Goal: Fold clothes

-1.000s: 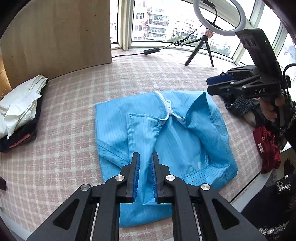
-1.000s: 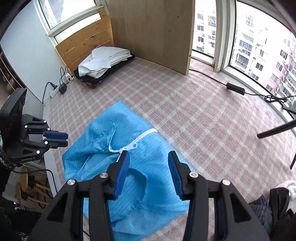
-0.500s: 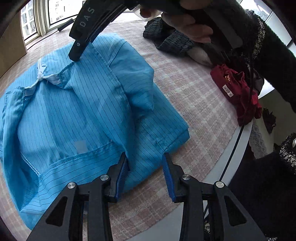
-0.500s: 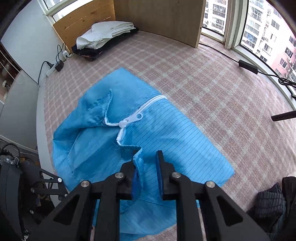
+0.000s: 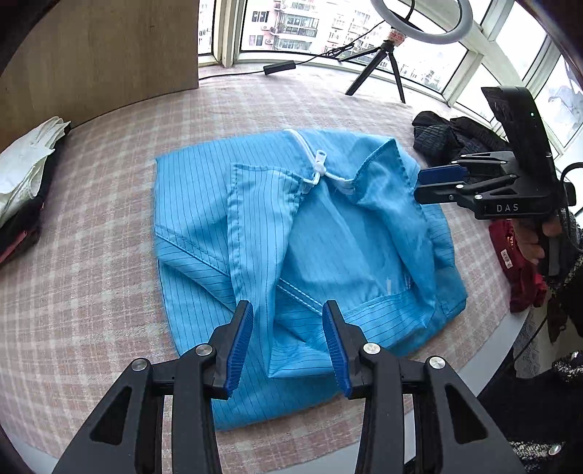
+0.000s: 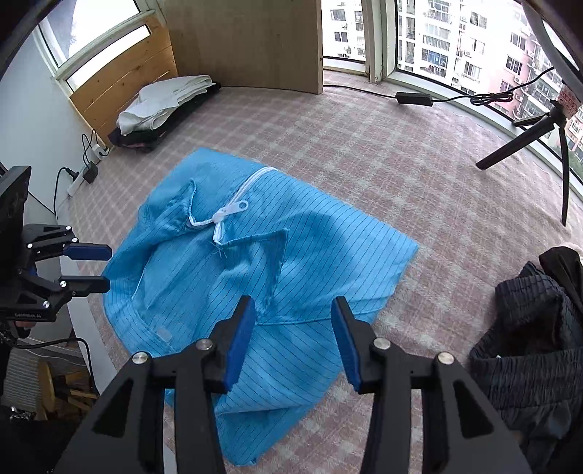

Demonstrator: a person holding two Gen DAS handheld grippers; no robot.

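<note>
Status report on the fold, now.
Left gripper, right gripper open, empty. Blue pinstriped zip garment flat, part-folded, collar loose. Nothing blocking.

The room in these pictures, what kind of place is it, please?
Probably a room in a high-rise flat, set up for recording. Curved windows look onto apartment blocks, a ring light stands on a tripod, and a blue garment lies on a checked cloth beside folded clothes.
</note>
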